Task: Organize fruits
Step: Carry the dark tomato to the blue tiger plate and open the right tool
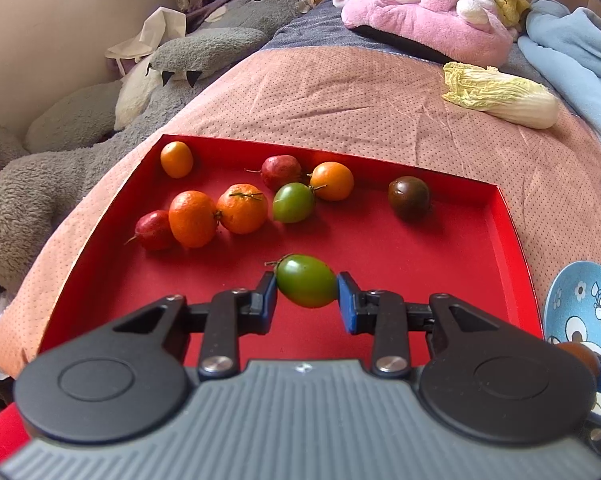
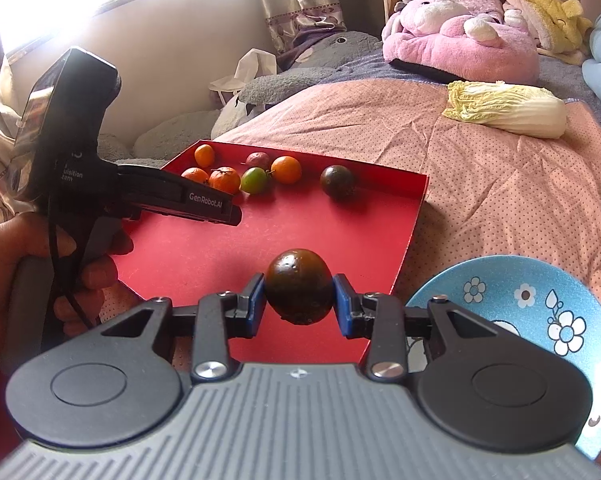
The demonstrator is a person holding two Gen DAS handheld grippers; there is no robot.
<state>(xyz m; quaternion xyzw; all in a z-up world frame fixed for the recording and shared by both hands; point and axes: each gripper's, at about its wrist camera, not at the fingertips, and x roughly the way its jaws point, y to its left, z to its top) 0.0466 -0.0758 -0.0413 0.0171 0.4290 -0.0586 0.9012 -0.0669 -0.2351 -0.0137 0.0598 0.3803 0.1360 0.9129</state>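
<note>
The left gripper (image 1: 306,294) has its jaws closed on a green tomato (image 1: 305,280), held above the red tray (image 1: 440,240). The right gripper (image 2: 298,300) has its jaws clamped on a dark brown tomato (image 2: 298,290) over the tray's near edge, beside a blue flowered plate (image 2: 540,300). Farther back in the tray lie oranges, reddish fruits, another green tomato (image 1: 293,202) and another dark tomato (image 1: 409,197). A napa cabbage (image 1: 500,94) rests on the bed (image 1: 340,92).

Fruits (image 1: 242,208) in tray (image 1: 512,240), plate (image 1: 580,308) beside.
</note>
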